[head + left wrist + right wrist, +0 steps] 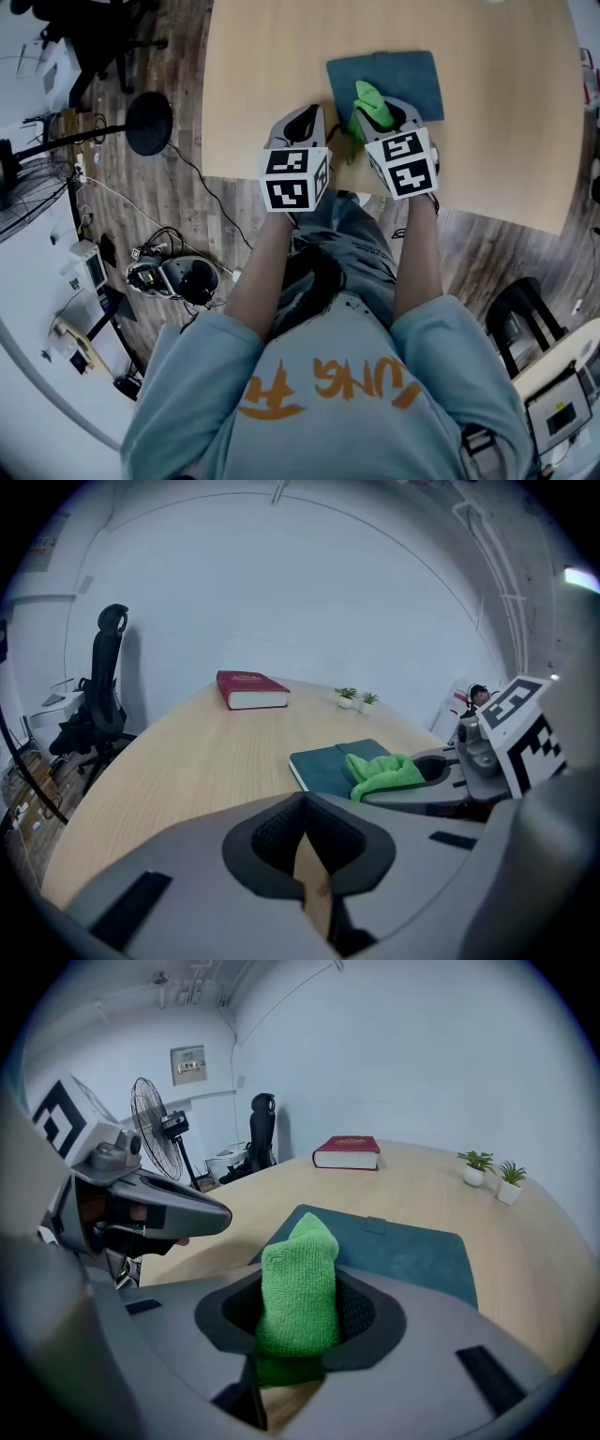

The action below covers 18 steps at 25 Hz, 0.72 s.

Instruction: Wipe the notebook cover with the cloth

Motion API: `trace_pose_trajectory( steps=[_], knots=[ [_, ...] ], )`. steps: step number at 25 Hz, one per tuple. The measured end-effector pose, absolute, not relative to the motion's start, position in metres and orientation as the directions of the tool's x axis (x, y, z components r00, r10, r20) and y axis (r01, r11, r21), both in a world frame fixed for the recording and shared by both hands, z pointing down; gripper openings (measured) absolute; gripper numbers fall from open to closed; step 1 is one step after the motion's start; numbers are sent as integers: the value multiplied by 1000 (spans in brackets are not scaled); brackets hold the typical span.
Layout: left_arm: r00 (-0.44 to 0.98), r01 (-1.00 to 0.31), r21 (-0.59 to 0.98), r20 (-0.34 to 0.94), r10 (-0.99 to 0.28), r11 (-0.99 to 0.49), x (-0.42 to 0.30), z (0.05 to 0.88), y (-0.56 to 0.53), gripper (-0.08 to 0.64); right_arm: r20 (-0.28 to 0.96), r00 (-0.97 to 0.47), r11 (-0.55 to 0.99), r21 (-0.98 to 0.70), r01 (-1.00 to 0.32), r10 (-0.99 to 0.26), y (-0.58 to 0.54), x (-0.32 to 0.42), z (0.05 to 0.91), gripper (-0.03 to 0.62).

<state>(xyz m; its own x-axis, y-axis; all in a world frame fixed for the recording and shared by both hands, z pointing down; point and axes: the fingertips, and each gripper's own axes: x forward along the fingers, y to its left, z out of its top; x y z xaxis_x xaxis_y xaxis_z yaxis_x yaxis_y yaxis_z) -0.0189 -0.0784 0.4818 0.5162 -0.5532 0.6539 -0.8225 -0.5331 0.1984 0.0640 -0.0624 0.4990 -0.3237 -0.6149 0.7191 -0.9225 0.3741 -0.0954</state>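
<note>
1. The right gripper (302,1316) is clenched on a bunched green microfibre cloth (298,1283), at the near edge of the flat dark teal notebook (412,1255).
2. The left gripper (307,850), jaws together on nothing, is just left, above the pale wooden table (187,761).

Ahead of the left gripper (307,855), whose jaws were together with nothing between them, the table (187,761) lay bare as far as a red book (251,688) near the far edge. To the right of those jaws the right gripper (436,782) stood just beside them and closed off that side. The right gripper's own jaws were filled by the green cloth (298,1283), which left no room between them. Just beyond them lay the teal notebook (394,1251), flat and low. Past it the wood was open up to two small potted plants (492,1177) at the far right. To the left of those jaws, the left gripper's nose blocked the way.
</note>
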Motion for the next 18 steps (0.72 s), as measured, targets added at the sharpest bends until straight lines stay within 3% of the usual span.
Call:
trace_pose_trajectory(
  steps=[18],
  knots=[
    [548, -789, 202, 656, -519, -580, 1, 481, -67, 18, 733, -223, 252, -73, -965, -643, -56, 104, 500, 137]
  ],
)
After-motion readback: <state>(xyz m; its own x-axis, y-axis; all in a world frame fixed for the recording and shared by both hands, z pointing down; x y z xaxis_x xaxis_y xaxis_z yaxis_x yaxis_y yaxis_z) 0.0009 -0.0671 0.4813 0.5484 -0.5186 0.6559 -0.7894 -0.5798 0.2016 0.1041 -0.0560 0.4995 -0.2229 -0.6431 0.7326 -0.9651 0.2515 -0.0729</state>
